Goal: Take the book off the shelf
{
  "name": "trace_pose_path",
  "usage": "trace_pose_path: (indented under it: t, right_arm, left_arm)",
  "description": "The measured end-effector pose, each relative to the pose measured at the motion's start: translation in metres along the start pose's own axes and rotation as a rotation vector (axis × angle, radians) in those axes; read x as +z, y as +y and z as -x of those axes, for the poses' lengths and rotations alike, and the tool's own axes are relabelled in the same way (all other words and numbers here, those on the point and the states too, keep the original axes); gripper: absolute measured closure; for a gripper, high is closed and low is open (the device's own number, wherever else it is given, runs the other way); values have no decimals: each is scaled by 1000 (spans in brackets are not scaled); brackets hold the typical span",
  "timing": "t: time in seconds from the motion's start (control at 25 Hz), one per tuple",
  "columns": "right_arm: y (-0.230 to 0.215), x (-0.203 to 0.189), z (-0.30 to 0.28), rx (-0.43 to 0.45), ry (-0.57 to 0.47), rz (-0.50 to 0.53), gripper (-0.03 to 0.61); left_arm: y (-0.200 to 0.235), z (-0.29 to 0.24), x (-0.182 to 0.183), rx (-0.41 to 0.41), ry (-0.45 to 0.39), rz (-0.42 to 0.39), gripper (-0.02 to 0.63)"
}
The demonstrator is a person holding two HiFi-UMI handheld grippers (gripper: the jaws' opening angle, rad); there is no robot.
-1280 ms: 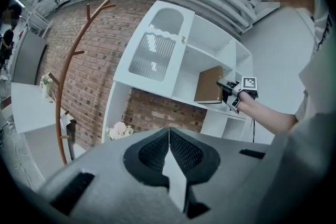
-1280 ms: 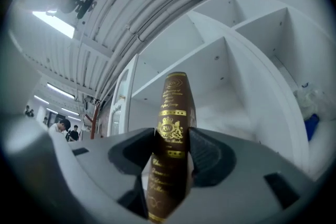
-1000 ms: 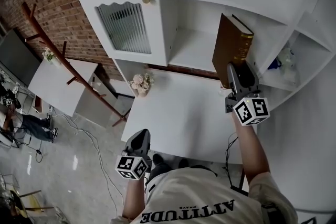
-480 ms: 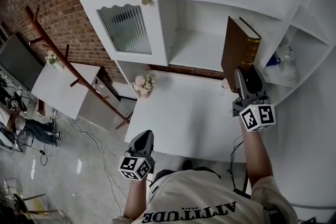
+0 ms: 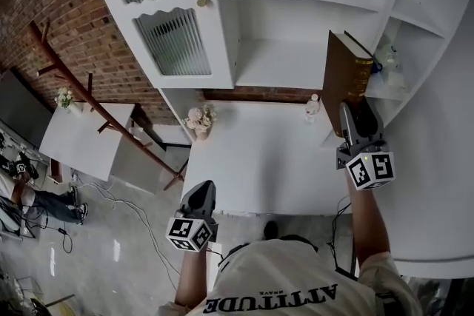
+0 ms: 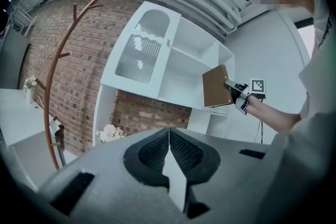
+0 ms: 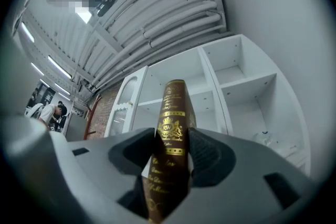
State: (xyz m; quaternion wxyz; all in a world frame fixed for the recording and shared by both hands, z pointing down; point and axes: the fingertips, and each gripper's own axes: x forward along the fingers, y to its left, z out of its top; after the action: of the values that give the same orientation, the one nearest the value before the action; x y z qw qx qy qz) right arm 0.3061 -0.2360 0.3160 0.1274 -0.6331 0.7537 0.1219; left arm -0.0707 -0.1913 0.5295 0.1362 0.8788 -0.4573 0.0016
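A brown book [image 5: 342, 81] with gold lettering on its spine [image 7: 172, 134] stands upright in the air in front of the white shelf unit [image 5: 296, 63], clear of the shelf boards. My right gripper [image 5: 354, 113] is shut on its lower end, one pad on each cover [image 7: 172, 147]. The left gripper view shows the same book [image 6: 215, 86] held out before the shelves. My left gripper [image 5: 200, 194] hangs low by the table's near left corner, its pads touching at the tips with nothing between them [image 6: 169, 132].
A white table [image 5: 259, 159] stands under the shelves, with a flower vase [image 5: 198, 117] and a small bottle [image 5: 312, 109] at its back edge. A ribbed-glass cabinet door [image 5: 174, 41] is at the left, and a wooden coat rack [image 5: 89, 85] stands against the brick wall.
My right gripper has carried the book to the right, from the open middle bay towards the shelf's right divider. The left gripper has barely moved.
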Motion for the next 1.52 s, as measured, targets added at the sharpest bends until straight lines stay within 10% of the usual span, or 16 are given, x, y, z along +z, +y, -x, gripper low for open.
trace_pose_path:
  t: [0.96,1.52]
  right_arm:
    - [44,28,146,-194,54,77,368]
    - [30,33,189,-115,54,75,368]
  left_arm:
    - [-33,42,0,-233,9,-51,588]
    - [-88,45,6,-184,-40,-54,588]
